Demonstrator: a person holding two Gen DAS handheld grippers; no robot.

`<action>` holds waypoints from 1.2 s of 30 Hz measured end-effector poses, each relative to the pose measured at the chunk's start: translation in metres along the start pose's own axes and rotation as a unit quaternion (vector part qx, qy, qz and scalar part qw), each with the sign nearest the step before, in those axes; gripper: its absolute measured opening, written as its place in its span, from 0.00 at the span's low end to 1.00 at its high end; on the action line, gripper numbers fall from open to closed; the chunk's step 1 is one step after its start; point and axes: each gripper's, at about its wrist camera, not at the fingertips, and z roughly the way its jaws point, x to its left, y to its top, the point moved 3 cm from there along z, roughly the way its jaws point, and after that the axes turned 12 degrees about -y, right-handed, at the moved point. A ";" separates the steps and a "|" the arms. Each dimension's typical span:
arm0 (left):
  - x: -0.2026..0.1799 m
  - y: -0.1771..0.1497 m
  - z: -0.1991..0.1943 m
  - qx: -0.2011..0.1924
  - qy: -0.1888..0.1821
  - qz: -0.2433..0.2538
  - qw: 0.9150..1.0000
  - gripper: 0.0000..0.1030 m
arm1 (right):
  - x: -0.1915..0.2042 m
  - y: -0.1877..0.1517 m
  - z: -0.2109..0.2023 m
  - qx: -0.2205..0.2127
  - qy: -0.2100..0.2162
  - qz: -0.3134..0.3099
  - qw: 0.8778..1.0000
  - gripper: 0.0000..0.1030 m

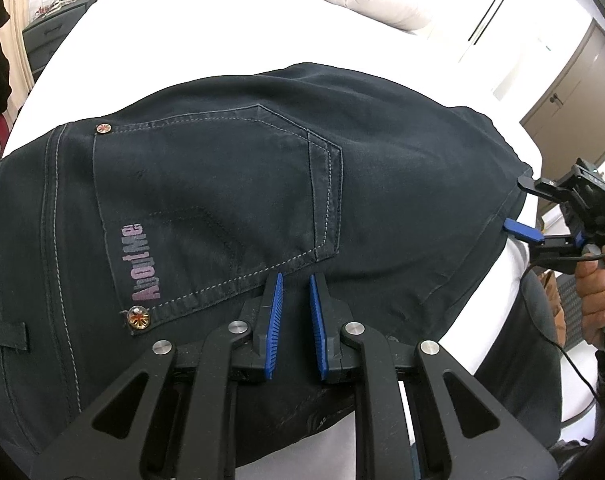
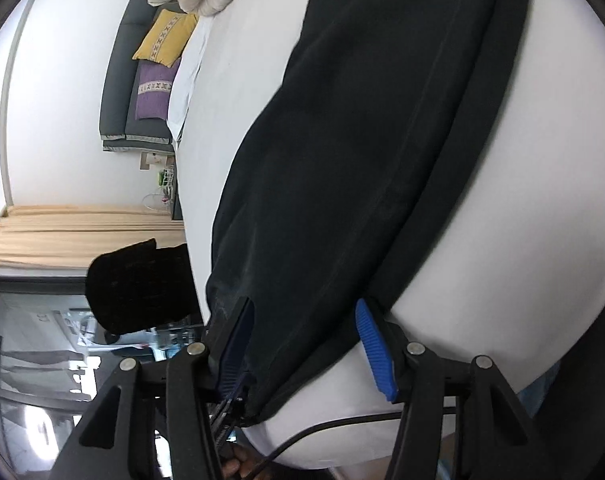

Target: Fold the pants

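Two tongs: left tongs [image 1: 294, 280] nearly closed over the pants [image 1: 230, 184], gripping nothing; right tongs [image 2: 302, 312] parted astride their edge

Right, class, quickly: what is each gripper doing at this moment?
Left gripper: shut on the pants.
Right gripper: open, pants edge between its jaws, not pinched.

The back pocket [image 1: 206, 200] of the dark pants [image 1: 382, 184] carries printed pinkish lettering along its edge, reading "AboutMe" as far as the worn print allows. No other text is readable.
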 end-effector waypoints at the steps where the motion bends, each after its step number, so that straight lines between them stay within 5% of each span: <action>1: 0.000 0.001 0.000 0.000 0.001 0.001 1.000 0.14 | 0.003 0.000 0.004 0.002 0.002 0.000 1.000 0.55; 5: -0.001 0.002 0.000 0.001 0.002 0.002 1.000 0.14 | 0.009 -0.009 0.021 0.004 0.002 -0.019 1.000 0.47; 8: -0.001 0.002 0.000 0.005 0.003 0.005 1.000 0.14 | 0.012 -0.013 0.035 0.017 -0.015 -0.040 0.999 0.08; 10: -0.004 0.003 0.000 0.010 0.006 0.012 1.000 0.14 | 0.009 -0.016 0.036 0.015 -0.022 -0.046 0.999 0.04; 14: -0.009 0.004 -0.001 0.023 0.011 0.023 0.999 0.14 | 0.008 -0.028 0.012 -0.013 -0.032 -0.088 0.996 0.03; 23: -0.014 0.002 -0.008 0.022 0.016 0.022 0.999 0.14 | -0.013 -0.025 0.015 -0.015 -0.022 -0.066 0.997 0.03; 25: -0.026 0.007 -0.012 0.014 0.011 0.032 0.999 0.14 | -0.015 -0.020 0.013 -0.004 0.000 -0.053 0.999 0.16; 28: -0.049 0.015 -0.012 0.004 -0.022 0.055 0.998 0.14 | -0.013 -0.007 -0.002 -0.044 0.020 -0.043 0.998 0.42; 31: -0.066 0.018 0.004 0.024 -0.022 0.083 0.996 0.14 | -0.019 0.009 -0.012 -0.072 0.024 -0.020 0.997 0.44; 33: -0.060 0.012 0.022 0.049 -0.017 0.073 0.996 0.14 | -0.030 0.023 -0.016 -0.083 0.036 0.006 0.996 0.42; 35: -0.052 0.009 0.023 0.038 -0.034 0.048 0.998 0.14 | -0.043 0.037 -0.018 -0.087 0.030 0.022 0.995 0.22; 36: -0.051 0.009 0.022 0.039 -0.037 0.045 0.998 0.14 | -0.048 0.040 -0.017 -0.088 0.016 0.028 0.996 0.03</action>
